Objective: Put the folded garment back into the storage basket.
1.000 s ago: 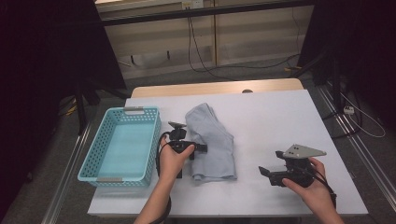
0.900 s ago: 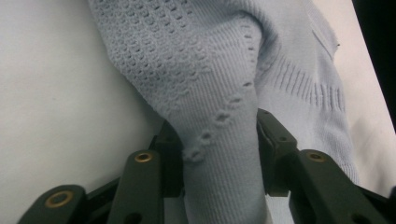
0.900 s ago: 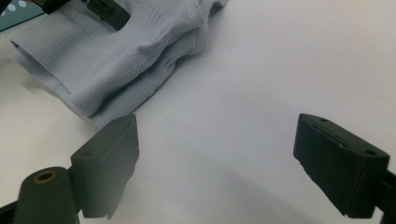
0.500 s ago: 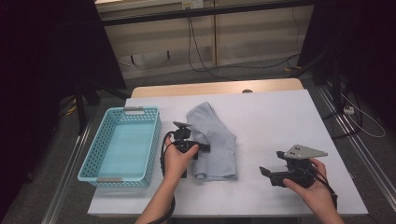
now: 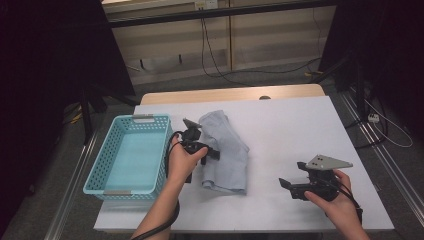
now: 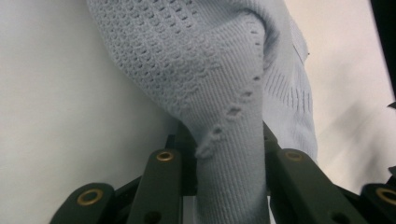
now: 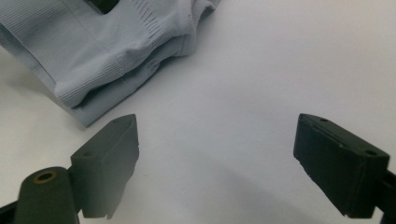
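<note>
While our right gripper (image 5: 292,187) waits at the near right of the white surface (image 5: 300,125), its jaws standing wide apart over bare tabletop with nothing between them, the work in hand belongs to our left gripper (image 5: 212,154). Its jaws have just been closing, and in the left gripper view they are clamped on a pinched fold of the pale blue knitted garment (image 6: 210,93), which runs up from between them and spreads out over the surface beyond. From the high view the garment (image 5: 225,150) lies folded near the middle of the surface, just to the right of the left hand (image 5: 182,160), with the grip taken at its left edge. We judge this to be the pick-up step: the hold is made and the lift is only beginning, most of the cloth resting flat. Farther left, the light blue basket (image 5: 127,187) stands just beside the left hand, and it looks the likely place for the garment. The next move calls for raising the cloth high enough that its hanging part clears the basket's near wall, then carrying it left without letting the fold slip from the jaws.
</note>
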Available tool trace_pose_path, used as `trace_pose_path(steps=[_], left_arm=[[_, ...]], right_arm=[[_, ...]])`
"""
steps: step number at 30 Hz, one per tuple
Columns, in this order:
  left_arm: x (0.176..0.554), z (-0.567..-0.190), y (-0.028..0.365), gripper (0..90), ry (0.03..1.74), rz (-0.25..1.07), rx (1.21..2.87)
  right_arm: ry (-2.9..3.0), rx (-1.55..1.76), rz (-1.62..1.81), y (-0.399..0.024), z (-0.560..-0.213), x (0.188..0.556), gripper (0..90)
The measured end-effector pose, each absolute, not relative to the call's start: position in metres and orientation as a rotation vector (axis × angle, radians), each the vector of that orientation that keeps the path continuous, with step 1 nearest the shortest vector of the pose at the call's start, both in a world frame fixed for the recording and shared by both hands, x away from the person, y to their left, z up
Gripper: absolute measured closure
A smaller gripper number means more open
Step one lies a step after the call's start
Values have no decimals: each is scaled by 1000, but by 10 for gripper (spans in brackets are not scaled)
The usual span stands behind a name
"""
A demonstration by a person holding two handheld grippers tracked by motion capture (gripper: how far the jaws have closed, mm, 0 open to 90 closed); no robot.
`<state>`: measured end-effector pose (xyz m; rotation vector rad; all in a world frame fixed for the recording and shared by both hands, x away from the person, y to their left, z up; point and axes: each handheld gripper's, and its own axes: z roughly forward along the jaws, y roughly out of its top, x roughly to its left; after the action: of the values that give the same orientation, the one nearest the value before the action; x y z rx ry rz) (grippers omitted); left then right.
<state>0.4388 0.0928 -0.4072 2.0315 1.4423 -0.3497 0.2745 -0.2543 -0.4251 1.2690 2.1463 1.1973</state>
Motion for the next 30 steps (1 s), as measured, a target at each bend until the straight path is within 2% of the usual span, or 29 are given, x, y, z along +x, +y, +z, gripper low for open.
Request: trace_pose_path(steps=[9, 30], left_arm=[[450, -387, 95, 721, 1448, -301, 2177], [458, -357, 99, 721, 1396, -172, 2377]], right_arm=[[2153, 1260, 1200, -254, -425, 274, 140], [2170, 1243, 1210, -252, -427, 275, 129]])
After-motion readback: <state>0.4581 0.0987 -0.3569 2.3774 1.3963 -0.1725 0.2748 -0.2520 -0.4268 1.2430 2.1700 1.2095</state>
